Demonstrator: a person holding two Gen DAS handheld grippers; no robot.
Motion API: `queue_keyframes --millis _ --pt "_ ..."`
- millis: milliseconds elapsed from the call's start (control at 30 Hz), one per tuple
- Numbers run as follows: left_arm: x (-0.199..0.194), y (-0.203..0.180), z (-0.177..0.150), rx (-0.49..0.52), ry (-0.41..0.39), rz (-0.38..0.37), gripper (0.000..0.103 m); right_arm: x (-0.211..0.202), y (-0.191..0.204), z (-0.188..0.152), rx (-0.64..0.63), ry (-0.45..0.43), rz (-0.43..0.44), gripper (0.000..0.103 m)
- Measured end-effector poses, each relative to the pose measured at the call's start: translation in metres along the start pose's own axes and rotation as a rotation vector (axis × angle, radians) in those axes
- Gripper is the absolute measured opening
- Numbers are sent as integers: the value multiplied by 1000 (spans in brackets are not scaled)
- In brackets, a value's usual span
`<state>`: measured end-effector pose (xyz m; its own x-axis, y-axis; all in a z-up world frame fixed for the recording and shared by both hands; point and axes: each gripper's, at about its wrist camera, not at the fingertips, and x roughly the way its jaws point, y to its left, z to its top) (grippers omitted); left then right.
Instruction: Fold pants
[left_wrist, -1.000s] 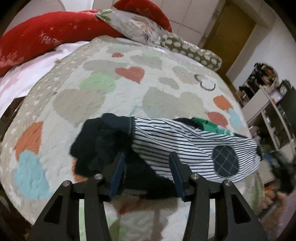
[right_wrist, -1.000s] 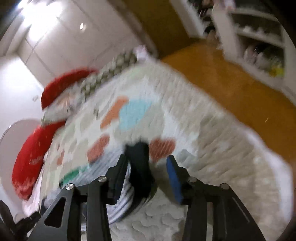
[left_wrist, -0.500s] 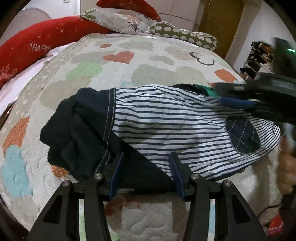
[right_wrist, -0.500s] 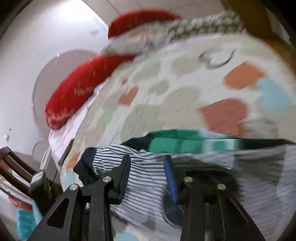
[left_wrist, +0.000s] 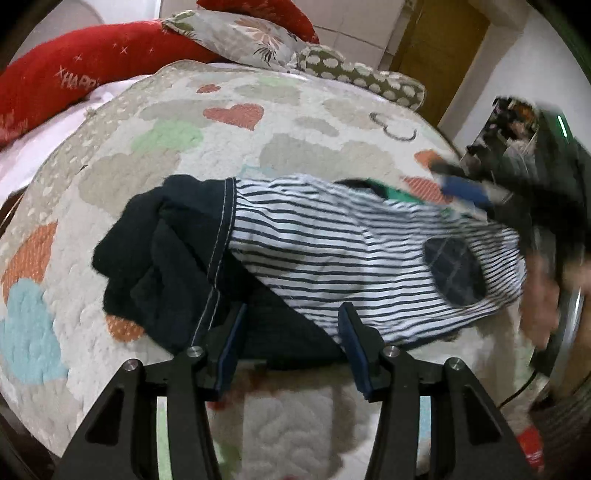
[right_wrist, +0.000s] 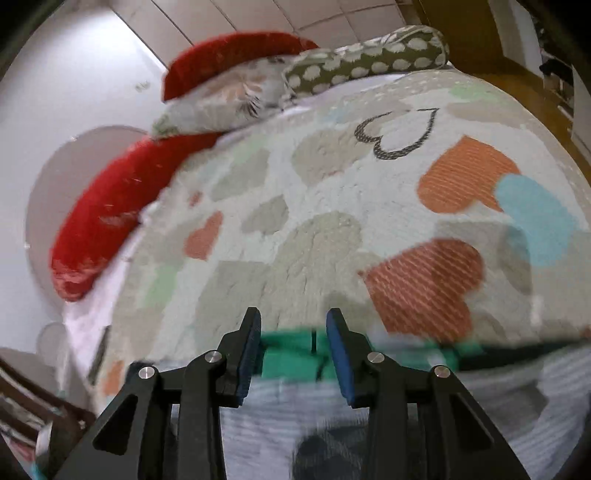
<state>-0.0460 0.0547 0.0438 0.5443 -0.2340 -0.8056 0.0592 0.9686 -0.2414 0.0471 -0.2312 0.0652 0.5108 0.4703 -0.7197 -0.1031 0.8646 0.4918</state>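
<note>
A: Where do the pants (left_wrist: 332, 254) lie?
B: Mid-frame on the heart quilt (left_wrist: 155, 162), long axis running left to right; the dark bunched end points left, the green waistband (right_wrist: 291, 356) right

A: And the grippers?
B: The left gripper (left_wrist: 291, 343) is spread wide over the dark near edge, gripping nothing. The right gripper (right_wrist: 293, 350) is blurred, parted around the waistband, not pinching it
</note>
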Motion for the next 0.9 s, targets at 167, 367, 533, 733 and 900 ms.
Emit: queue_keyframes --millis 167,367,533,733,900 --pt "-19 -4 0 -5 -17 -17 56 -44 -28 -58 -28 -7 8 42" --pt "-23 -24 7 44 6 -16 56 -95 -106 -89 141 -162 -117 43" --pt "-7 -61 26 92 83 -104 56 -149 -141 -100 304 -356 -110 53" --pt "32 -145 62 243 196 -201 58 -141 -140 -118 264 -302 -79 57" --pt "73 -221 85 400 255 -230 66 -124 -136 -122 227 -264 -103 58"
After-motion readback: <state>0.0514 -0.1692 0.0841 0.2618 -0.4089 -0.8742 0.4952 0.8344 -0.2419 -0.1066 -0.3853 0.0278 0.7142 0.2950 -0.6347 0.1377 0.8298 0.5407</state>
